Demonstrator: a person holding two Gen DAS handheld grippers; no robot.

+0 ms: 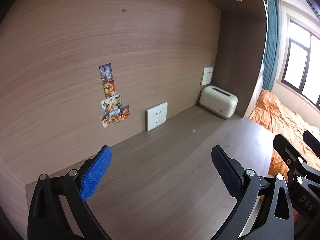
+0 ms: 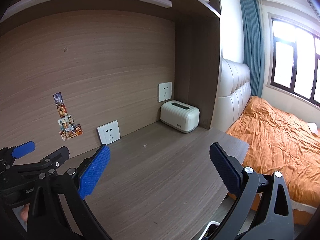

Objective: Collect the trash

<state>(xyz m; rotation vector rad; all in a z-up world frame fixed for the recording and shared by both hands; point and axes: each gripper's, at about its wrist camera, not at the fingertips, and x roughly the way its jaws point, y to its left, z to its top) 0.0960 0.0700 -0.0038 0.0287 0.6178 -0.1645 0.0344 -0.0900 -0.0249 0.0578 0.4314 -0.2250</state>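
Note:
A tiny white scrap [image 1: 193, 130] lies on the brown desk [image 1: 160, 180], toward the back; it also shows in the right wrist view [image 2: 145, 145]. My left gripper [image 1: 161, 156] is open and empty, held above the desk well short of the scrap. My right gripper [image 2: 160, 153] is open and empty too, above the desk's front part. Each gripper's black frame shows at the edge of the other's view, the right one [image 1: 296, 166] and the left one [image 2: 40, 160]. The rim of a white bin [image 2: 210, 230] shows below the desk's front edge.
A cream tissue box [image 1: 219, 105] stands in the desk's back right corner [image 2: 180, 117]. Two wall sockets [image 1: 157, 116] [image 1: 207, 76] and stickers [image 1: 112, 98] are on the wooden back panel. A bed with an orange cover [image 2: 280, 144] lies to the right of the desk.

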